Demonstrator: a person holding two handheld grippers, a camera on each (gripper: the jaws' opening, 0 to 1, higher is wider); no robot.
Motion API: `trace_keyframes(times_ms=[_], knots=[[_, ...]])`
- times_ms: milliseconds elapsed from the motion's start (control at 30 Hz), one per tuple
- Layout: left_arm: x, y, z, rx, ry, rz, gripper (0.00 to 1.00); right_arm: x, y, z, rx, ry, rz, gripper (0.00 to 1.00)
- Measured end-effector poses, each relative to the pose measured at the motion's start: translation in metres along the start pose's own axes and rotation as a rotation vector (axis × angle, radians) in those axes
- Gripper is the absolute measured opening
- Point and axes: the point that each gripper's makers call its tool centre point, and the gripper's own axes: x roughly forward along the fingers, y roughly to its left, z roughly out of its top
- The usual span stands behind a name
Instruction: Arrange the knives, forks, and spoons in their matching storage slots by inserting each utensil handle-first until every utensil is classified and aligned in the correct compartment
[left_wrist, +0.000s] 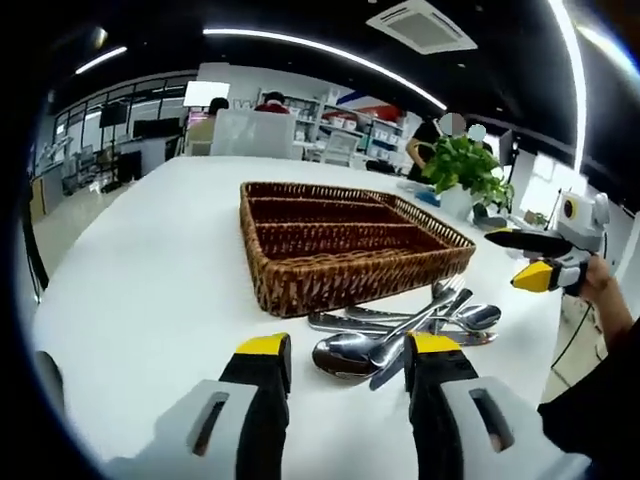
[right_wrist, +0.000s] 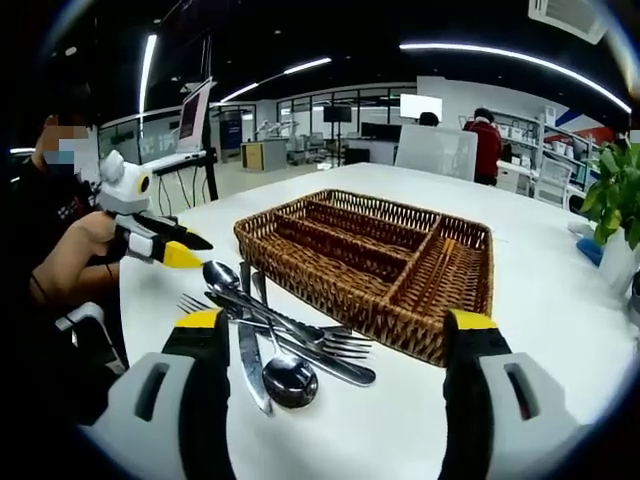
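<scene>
At the bottom of the left gripper view, the left gripper (left_wrist: 348, 352) stands released, jaws spread before a pile of utensils (left_wrist: 400, 335) on the white table (left_wrist: 150, 290). In the right gripper view, the right gripper (right_wrist: 335, 330) is likewise released, the pile (right_wrist: 275, 345) low and left of centre. Beyond, mid-frame, sits the wicker tray (right_wrist: 370, 265), its compartments bare. A potted plant (left_wrist: 465, 170) stands at upper right.

open office, ceiling light strips (left_wrist: 320, 50), white table (left_wrist: 150, 270)
</scene>
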Motion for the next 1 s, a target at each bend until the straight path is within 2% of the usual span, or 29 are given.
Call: trace_keyframes(times_ms=[233,433,767,1000], knots=[[0.006,0.006,-0.012,-0.037,0.038,0.006,0.37,0.002,0.001,-0.002,0.005,0.003,0.007,0.89],[0.008,0.007,-0.014,-0.064,0.046,0.01,0.31,0.004,0.002,-0.004,0.005,0.007,0.013,0.88],[0.018,0.004,-0.025,-0.115,0.076,-0.026,0.18,0.003,-0.001,-0.008,0.0,0.015,0.003,0.83],[0.017,0.007,-0.021,-0.114,0.045,-0.026,0.09,0.003,-0.001,-0.009,0.003,0.017,0.007,0.83]])
